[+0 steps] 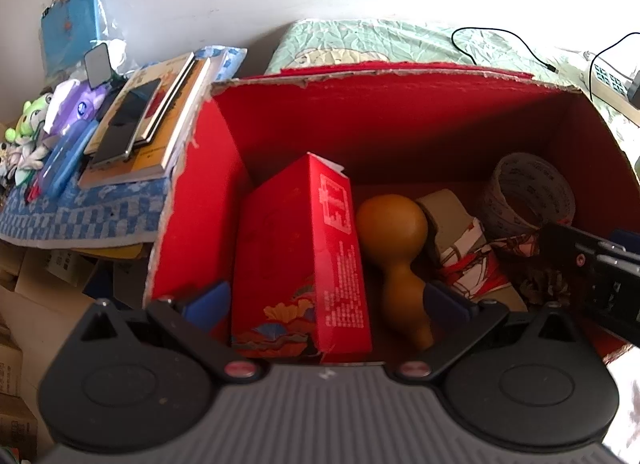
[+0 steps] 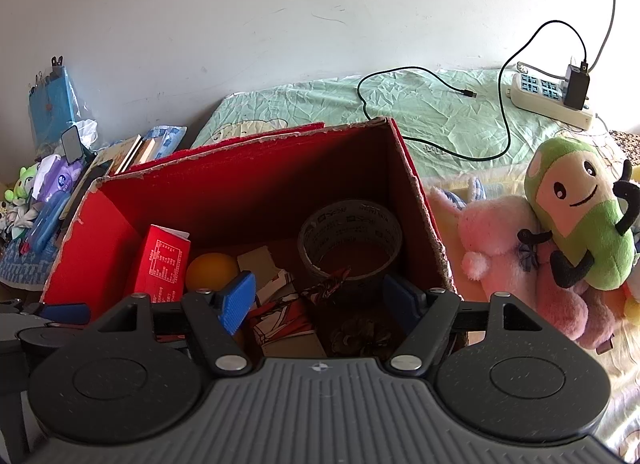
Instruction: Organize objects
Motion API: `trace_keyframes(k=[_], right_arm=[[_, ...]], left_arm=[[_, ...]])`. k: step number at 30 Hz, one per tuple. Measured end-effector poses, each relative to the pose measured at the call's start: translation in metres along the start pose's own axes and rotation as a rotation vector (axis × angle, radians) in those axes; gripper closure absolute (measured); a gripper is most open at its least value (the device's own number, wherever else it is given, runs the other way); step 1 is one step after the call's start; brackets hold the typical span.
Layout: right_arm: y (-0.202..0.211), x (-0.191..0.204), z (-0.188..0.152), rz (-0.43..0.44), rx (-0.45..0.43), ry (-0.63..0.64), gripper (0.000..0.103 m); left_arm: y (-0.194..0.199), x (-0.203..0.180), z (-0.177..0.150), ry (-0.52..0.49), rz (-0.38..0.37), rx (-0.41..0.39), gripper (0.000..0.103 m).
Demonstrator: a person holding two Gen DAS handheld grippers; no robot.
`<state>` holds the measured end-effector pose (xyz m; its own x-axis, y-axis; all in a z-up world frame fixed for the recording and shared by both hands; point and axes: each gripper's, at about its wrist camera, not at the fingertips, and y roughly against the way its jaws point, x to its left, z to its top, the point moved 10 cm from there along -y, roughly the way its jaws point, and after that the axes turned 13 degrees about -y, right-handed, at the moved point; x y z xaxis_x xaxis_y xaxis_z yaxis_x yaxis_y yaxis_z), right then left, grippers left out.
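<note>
A red cardboard box (image 1: 384,112) (image 2: 256,168) stands open at the top. Inside it are a tall red carton (image 1: 300,256) (image 2: 162,264), a brown gourd (image 1: 394,240) (image 2: 210,270), a printed card packet (image 1: 468,260) (image 2: 282,318), a grey tape roll (image 1: 524,192) (image 2: 350,238) and a pinecone (image 1: 546,286) (image 2: 360,334). My left gripper (image 1: 328,300) hangs open over the box's near left side, with the carton and gourd showing between its blue pads (image 1: 208,302). My right gripper (image 2: 320,302) is open above the packet and pinecone, holding nothing.
Books with a phone (image 1: 136,124) lie on a blue checked cloth (image 1: 92,212) left of the box. A pink plush (image 2: 504,248) and a green plush (image 2: 580,212) lie to the right on the bed. A power strip (image 2: 548,98) and black cable (image 2: 420,76) lie behind.
</note>
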<state>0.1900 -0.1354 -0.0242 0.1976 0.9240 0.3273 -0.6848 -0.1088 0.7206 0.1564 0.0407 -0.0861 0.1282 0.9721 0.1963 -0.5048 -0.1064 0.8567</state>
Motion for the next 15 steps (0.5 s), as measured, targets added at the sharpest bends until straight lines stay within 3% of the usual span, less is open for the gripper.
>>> trace_keyframes(k=[15], right_arm=[[0.0004,0.0008,-0.0009,0.000,-0.004,0.010,0.028]], left_arm=[[-0.0019,-0.0014,-0.0006,-0.014,0.008,0.001,0.001]])
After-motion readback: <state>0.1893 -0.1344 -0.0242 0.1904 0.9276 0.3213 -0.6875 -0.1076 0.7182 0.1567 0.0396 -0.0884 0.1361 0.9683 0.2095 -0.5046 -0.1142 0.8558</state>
